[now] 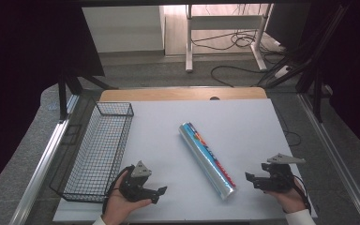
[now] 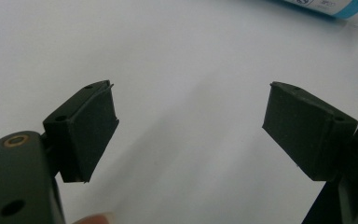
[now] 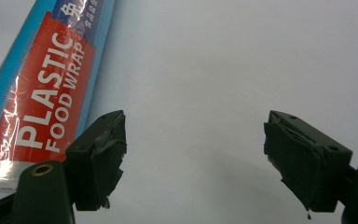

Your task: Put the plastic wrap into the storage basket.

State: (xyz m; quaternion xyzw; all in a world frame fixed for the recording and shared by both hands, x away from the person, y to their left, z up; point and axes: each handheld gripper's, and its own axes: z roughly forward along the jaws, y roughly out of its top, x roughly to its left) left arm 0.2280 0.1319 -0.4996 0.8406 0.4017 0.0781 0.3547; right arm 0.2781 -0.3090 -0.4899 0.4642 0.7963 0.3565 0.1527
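Note:
A long roll of plastic food wrap point(image 1: 207, 159) in blue, red and silver packaging lies diagonally on the white table point(image 1: 243, 122). My left gripper point(image 1: 158, 192) rests low at the front left, between the wire basket and the roll, jaws open with bare table between them point(image 2: 191, 126). My right gripper point(image 1: 251, 180) sits at the front right, just right of the roll's near end, also open and empty point(image 3: 193, 154). In the right gripper view the roll's label point(image 3: 46, 93) lies to the left of the left jaw. The roll's blue end point(image 2: 331, 5) peeks in at the top right of the left gripper view.
A black wire basket point(image 1: 98, 150) stands empty along the table's left side. The wooden table edge point(image 1: 183, 93) runs at the back. Beyond it are a floor with cables point(image 1: 239, 42) and desk legs point(image 1: 189, 42).

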